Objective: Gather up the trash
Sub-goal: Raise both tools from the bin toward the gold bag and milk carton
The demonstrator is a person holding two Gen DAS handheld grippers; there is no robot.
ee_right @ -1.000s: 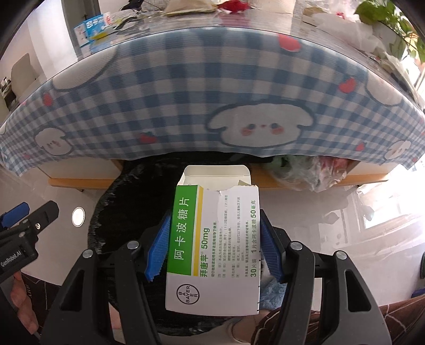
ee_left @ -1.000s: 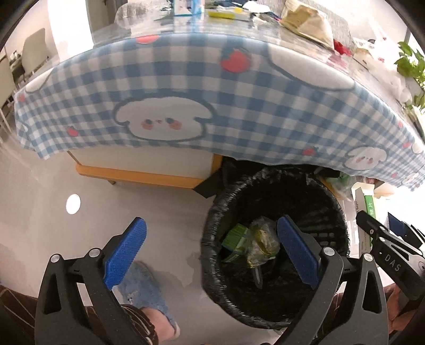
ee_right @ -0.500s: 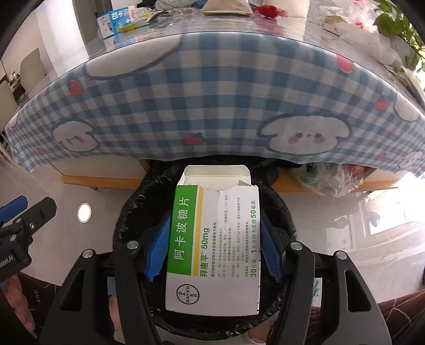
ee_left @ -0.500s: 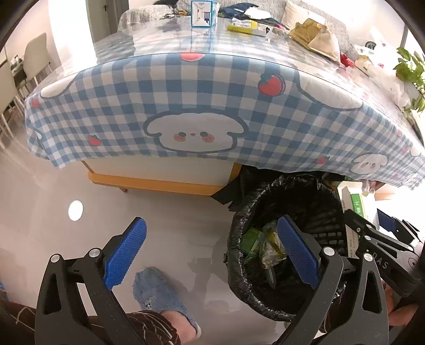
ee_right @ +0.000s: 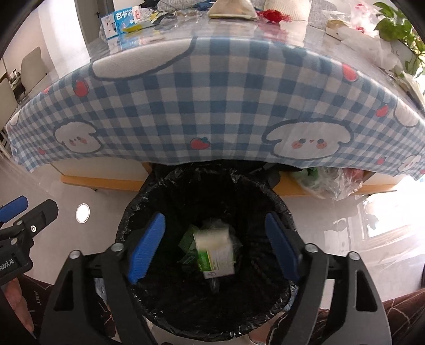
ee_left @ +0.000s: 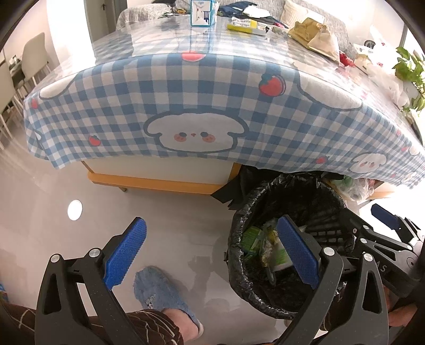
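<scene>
— While the right tool (ee_right: pixel 213 248) hangs over the trash bin (ee_right: pixel 285 209), its jaws are opening and nothing is pinched between them; the medicine box (ee_right: pixel 216 252) is below them, blurred, dropping into the black liner.

— So that piece is as good as collected?

— I'd say so. It's inside the rim, over the green wrappers (ee_right: pixel 187 242) already lying at the bottom. From the left side I can see several scraps (ee_left: pixel 261 245) down there too, so a few items have clearly gone in.

— And the left tool (ee_left: pixel 211 250)?

— Jaws spread wide, holding nothing. It sits off to the side of the bin, over the bare floor, near a blue slipper (ee_left: pixel 162 297). One blue pad (ee_left: pixel 297 252) overlaps the bin's mouth in that view, but it touches nothing that I can make out.

— What's left to do?

— Plenty, by my reckoning. The tabletop (ee_left: pixel 186 42) under the checked cloth (ee_left: pixel 186 100) has clutter on it: a blue and white carton (ee_left: pixel 201 12), a yellow packet (ee_left: pixel 243 26), a brown paper bag (ee_left: pixel 314 34), something red (ee_right: pixel 273 14) and some crumpled white plastic (ee_right: pixel 372 45) by the potted plant (ee_right: pixel 398 24). Which of those counts as rubbish I can't tell from here.

— So, midway?

— Somewhere in the middle, yes. Both tools are free for the next pickup.
</scene>
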